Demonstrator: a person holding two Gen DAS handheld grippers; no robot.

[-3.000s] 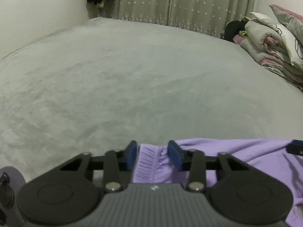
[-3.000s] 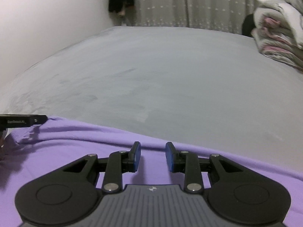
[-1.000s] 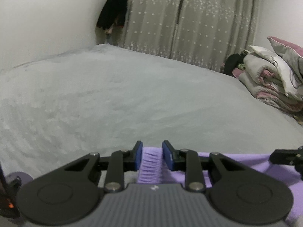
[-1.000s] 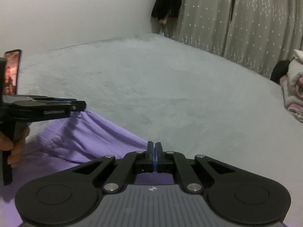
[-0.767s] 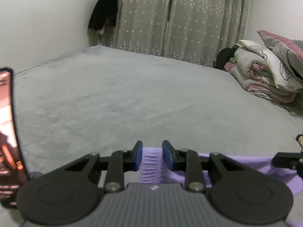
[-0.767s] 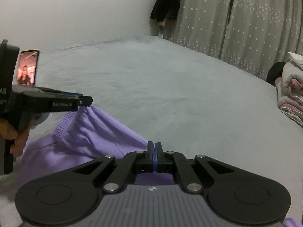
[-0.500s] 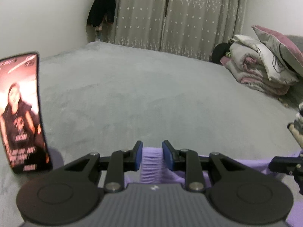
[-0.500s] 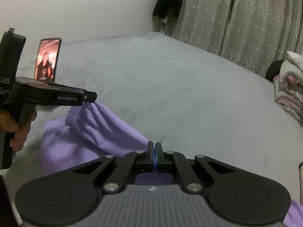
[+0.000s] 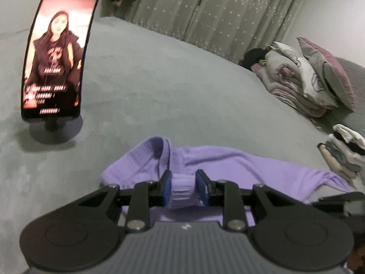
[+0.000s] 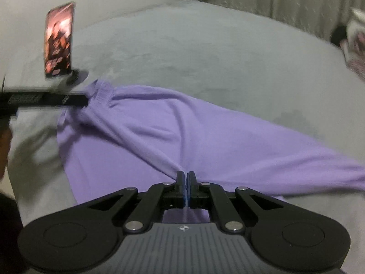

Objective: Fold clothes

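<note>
Left hand-held gripper (image 9: 183,187) pinches the ribbed cuff (image 9: 182,188) of the purple top (image 10: 182,134); right hand-held gripper (image 10: 186,180), nearly closed, nips a fold. The top drapes over the grey bed (image 10: 205,52), wide bare bed beyond it. A phone (image 9: 57,52) stands ahead-left, bedding (image 9: 312,84) far right.

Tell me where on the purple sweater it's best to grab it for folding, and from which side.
Judging by its pose, grip the purple sweater at its ribbed band and along the near edge, coming from the near side. That is where the left gripper and right gripper clamp it now, and the cloth stretches flat between them on the bed.
</note>
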